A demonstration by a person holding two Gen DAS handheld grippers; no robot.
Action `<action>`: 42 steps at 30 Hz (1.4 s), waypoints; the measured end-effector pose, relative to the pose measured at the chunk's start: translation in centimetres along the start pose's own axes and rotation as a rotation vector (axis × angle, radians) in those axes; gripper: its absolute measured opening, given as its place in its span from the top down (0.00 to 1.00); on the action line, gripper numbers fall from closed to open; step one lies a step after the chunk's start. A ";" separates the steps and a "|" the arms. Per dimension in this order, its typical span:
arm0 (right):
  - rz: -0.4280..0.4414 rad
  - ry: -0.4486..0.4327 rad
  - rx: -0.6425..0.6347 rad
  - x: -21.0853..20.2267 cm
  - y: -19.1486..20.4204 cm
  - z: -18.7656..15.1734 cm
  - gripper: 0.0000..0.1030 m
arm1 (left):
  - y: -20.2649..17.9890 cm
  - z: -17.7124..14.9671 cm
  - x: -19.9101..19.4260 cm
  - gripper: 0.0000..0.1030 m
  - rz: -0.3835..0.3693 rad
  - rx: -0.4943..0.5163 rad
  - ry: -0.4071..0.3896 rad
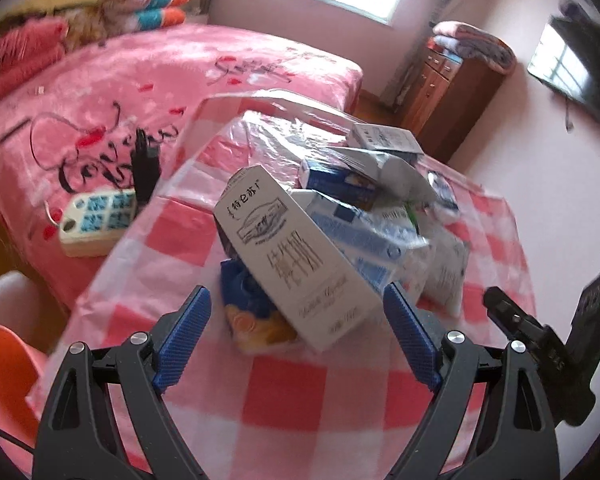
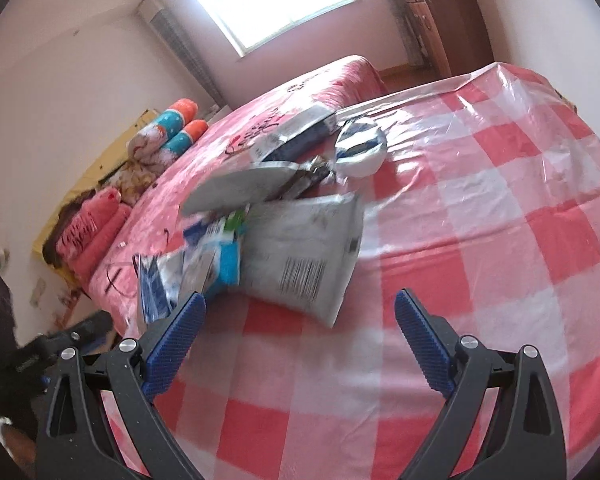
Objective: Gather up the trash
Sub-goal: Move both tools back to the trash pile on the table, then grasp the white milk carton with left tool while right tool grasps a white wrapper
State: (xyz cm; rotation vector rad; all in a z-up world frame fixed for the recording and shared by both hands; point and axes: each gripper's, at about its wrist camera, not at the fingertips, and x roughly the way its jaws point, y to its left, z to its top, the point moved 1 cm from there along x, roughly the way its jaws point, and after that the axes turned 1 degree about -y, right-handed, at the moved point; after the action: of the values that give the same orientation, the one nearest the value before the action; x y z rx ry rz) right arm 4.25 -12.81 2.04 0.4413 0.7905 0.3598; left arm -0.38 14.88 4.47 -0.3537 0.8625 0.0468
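A heap of trash lies on a table with a red-and-white checked plastic cover. In the left wrist view a tall white milk carton leans at the front of the heap, over a blue-and-yellow wrapper, with blue-and-white cartons behind. My left gripper is open, its blue pads either side of the carton's near end without pressing it. In the right wrist view a grey bag with a barcode, blue cartons and a crumpled foil pack lie ahead. My right gripper is open and holds nothing.
A bed with a pink blanket stands beyond the table, with a white power strip and rolled bedding on it. A wooden cabinet stands by the wall. An orange chair is at the left. The other gripper shows at the right.
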 end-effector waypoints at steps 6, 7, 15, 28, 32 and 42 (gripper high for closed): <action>0.029 0.008 0.057 1.3 -2.1 4.1 0.08 | 1.4 1.7 3.0 0.14 -0.015 -0.124 0.057; 0.042 0.012 0.067 1.6 -2.5 4.5 0.08 | 1.6 1.9 3.4 0.14 -0.014 -0.137 0.063; 0.139 0.085 0.110 5.0 -4.3 4.8 0.08 | 2.1 2.5 5.7 0.16 0.001 -0.189 0.094; 0.244 0.100 0.067 6.0 -3.6 4.4 0.35 | 1.4 2.4 6.2 0.29 0.020 -0.183 0.092; 0.246 0.091 0.058 5.7 -3.4 4.3 0.38 | 1.2 2.0 5.9 0.31 0.016 -0.179 0.093; 0.174 -0.050 -0.069 2.6 -1.3 4.5 0.19 | 1.5 0.8 4.5 0.32 -0.012 -0.184 0.117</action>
State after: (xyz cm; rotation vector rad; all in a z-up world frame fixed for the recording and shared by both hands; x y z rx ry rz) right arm 9.46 -13.77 2.68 0.4538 0.6905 0.5344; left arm 2.85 16.12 1.08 -0.5380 0.9741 0.0952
